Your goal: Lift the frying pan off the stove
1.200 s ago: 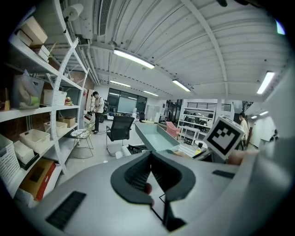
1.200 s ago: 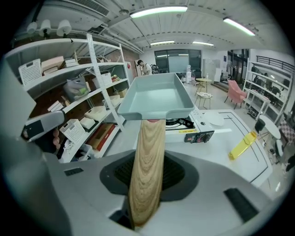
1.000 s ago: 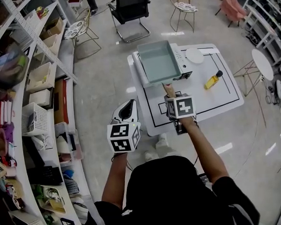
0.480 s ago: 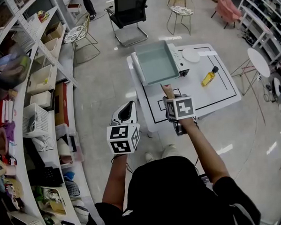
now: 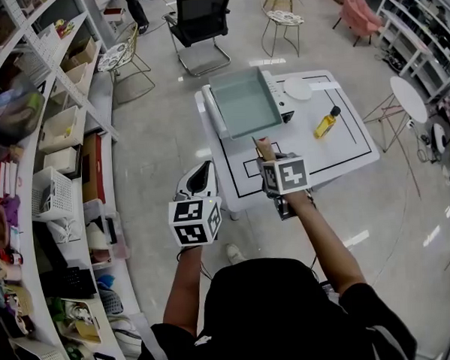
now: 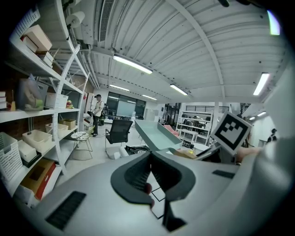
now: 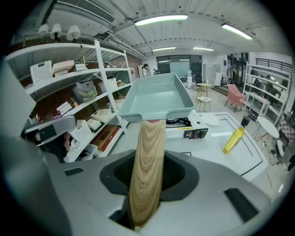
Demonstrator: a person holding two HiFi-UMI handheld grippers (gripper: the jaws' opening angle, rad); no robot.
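Note:
The pale teal square frying pan hangs tilted above the stove on the white table. Its wooden handle runs back between the jaws of my right gripper, which is shut on it. My left gripper hovers left of the table over the floor, jaws together with nothing in them. In the left gripper view the pan shows ahead to the right.
A yellow bottle and a white plate sit on the table right of the stove. Shelving with bins runs along the left. Chairs stand beyond the table, and a round side table stands at the right.
The pan has risen slightly off the stove in the right gripper's hold. Both grippers have drifted a little, and the grip has not changed.

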